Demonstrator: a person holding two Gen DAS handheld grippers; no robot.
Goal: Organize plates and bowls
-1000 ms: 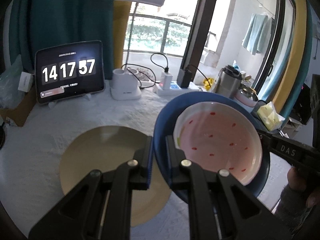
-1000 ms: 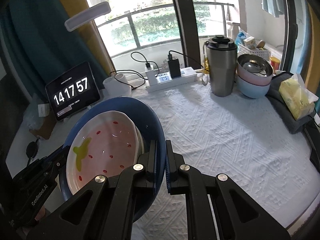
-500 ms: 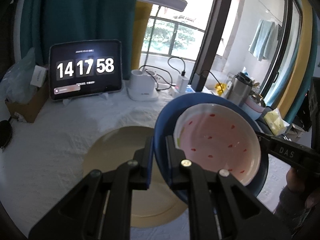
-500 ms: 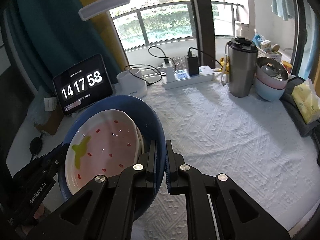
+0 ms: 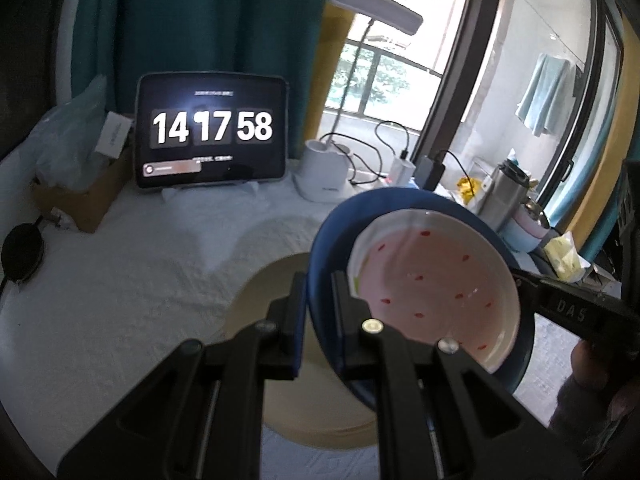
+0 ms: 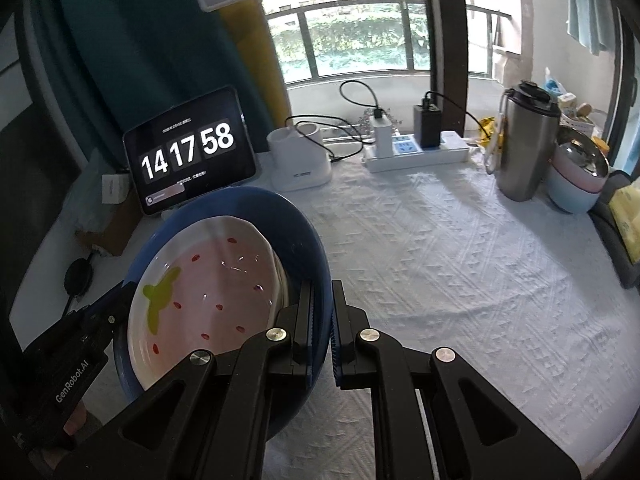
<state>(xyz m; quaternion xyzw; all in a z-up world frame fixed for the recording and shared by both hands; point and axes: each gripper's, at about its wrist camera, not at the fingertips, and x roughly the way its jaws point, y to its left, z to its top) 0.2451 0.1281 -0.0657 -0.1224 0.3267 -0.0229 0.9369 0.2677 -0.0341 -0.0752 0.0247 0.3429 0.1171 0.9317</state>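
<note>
The left tool and the right tool each clamp opposite sides of the rim of a blue bowl, which hangs tilted above the white-clothed surface with a pink strawberry-patterned dish nested inside it (its green leaf mark faces the left tool). In the left wrist view the bowl sits partly over a beige plate lying flat on the cloth. A tablet clock stands behind, near a white lamp base.
</note>
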